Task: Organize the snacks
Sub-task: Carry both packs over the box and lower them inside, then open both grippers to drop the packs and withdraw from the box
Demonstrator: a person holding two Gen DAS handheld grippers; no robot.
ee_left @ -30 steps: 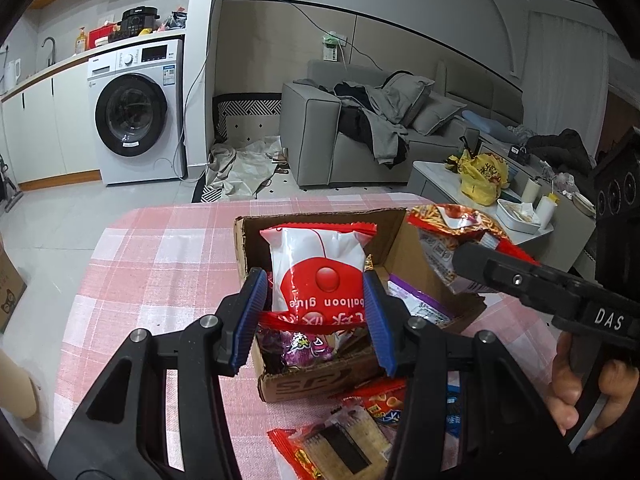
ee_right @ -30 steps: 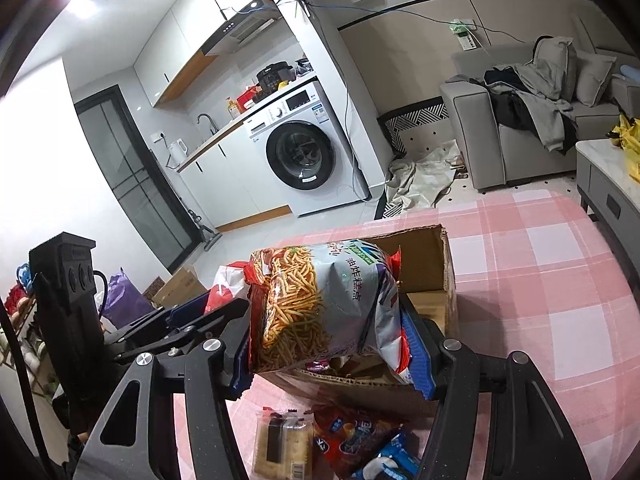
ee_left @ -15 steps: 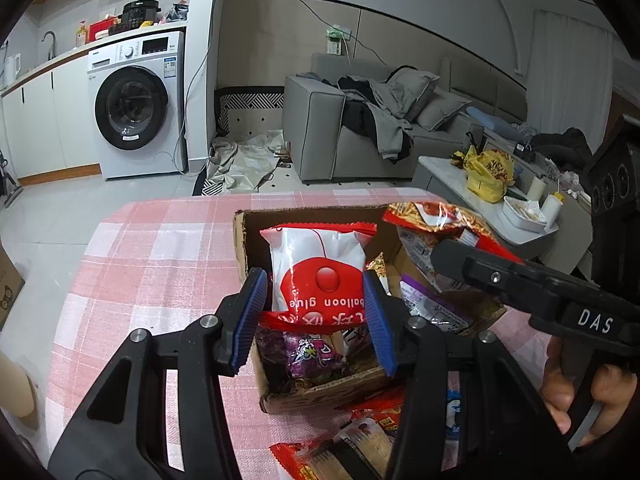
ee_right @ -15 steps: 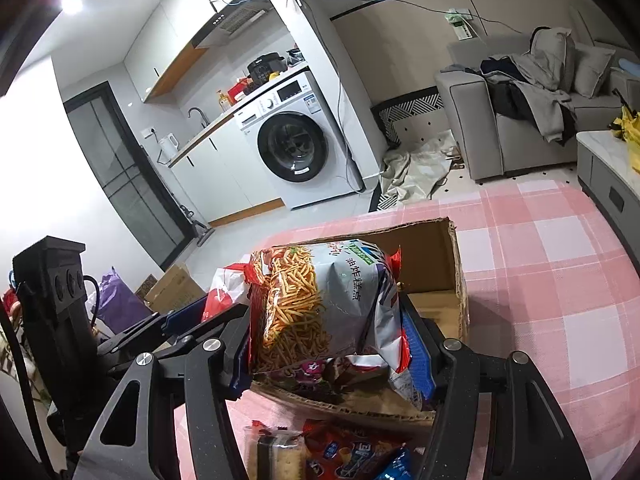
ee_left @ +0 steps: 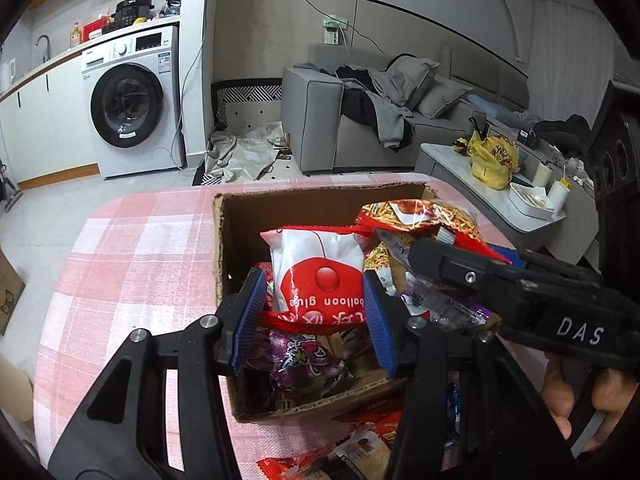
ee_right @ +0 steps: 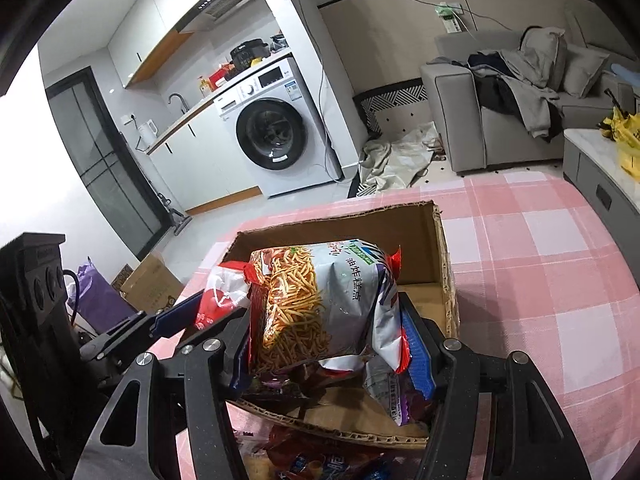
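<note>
Each hand-held gripper clamps a crinkly foil snack bag over the corrugated cardboard box.

The cardboard box is the crowded spot. Its far half is bare: brown floor and back wall show clear beyond the packets, most of all by the far right corner in the right wrist view. The near half is blocked by a purple packet low inside. Above the box, the white-and-red bag and the noodle-stick bag hang side by side, nearly touching. Left of the box, the pink checked surface lies open. In front of the near wall, loose packets clutter the way.
</note>
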